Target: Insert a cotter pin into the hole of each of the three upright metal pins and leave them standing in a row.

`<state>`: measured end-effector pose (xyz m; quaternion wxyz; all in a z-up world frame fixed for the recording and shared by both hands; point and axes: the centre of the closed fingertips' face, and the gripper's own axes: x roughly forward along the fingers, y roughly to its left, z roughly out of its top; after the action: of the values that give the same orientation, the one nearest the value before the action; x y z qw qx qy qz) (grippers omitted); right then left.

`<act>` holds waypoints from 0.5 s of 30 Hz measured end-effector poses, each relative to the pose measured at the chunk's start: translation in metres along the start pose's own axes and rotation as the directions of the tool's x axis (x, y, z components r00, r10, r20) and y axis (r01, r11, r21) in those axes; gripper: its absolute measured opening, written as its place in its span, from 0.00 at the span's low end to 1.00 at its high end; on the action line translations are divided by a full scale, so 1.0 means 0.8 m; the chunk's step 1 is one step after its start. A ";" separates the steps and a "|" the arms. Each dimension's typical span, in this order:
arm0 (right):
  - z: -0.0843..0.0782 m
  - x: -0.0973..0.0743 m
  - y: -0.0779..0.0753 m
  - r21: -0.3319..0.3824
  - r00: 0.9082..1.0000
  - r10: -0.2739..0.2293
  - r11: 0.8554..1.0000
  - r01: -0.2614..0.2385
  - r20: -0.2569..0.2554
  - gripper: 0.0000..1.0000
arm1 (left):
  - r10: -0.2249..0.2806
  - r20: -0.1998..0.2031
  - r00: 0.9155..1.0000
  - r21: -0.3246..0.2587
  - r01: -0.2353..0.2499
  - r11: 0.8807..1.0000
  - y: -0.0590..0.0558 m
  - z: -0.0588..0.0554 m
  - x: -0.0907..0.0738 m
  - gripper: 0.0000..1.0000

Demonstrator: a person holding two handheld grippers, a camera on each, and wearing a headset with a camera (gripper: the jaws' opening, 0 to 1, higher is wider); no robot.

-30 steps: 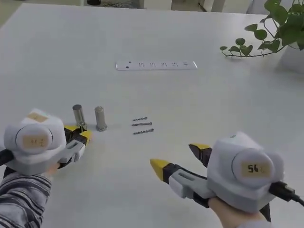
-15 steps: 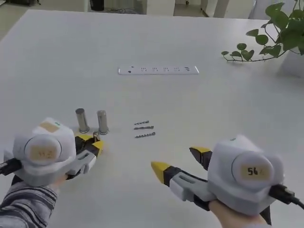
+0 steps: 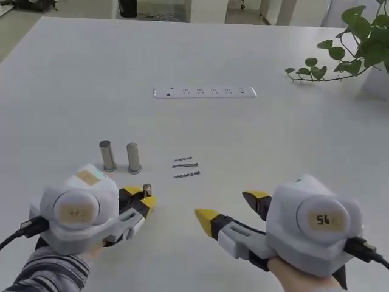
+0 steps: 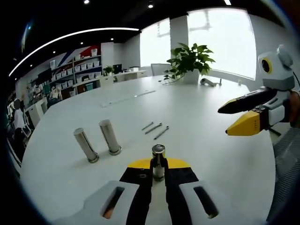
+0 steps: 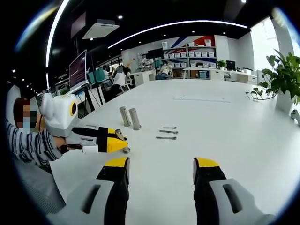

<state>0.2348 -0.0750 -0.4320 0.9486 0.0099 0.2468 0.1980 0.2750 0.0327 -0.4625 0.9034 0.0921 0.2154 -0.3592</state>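
Fingers [image 4: 139, 174] of left gripper [image 4: 158, 169] cover much of the clamped pin [image 4: 158, 153].

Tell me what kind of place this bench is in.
Probably an open-plan office or lab: a large white table carrying a power strip, shelves of storage bins along the far wall, and a potted plant.

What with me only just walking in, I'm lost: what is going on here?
A person works two hand-held grippers. The left gripper has its jaws shut on one metal pin, held upright, low by the white table. Two more metal pins stand on it, with three cotter pins lying loose beside them, none inserted. The right gripper hovers open, holding nothing.
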 end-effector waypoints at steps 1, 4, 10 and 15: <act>0.000 0.000 0.000 0.002 1.000 0.001 1.000 -0.001 0.001 0.51 | -0.004 0.000 1.000 -0.001 0.004 1.000 -0.001 0.000 0.001 0.05; -0.001 0.001 0.000 0.003 1.000 0.005 1.000 -0.005 -0.001 0.51 | -0.010 0.003 1.000 -0.004 0.010 1.000 -0.001 0.000 0.001 0.05; -0.003 0.002 0.001 0.006 1.000 0.011 1.000 -0.011 -0.008 0.50 | -0.013 0.006 1.000 -0.002 0.013 1.000 0.000 -0.001 0.002 0.06; -0.001 0.003 0.001 -0.004 0.999 0.026 1.000 -0.026 -0.020 0.50 | -0.010 0.006 1.000 -0.008 0.010 1.000 0.001 -0.001 0.001 0.16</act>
<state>0.2364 -0.0736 -0.4338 0.9434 0.0092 0.2559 0.2109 0.2760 0.0326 -0.4636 0.9026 0.0862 0.2146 -0.3630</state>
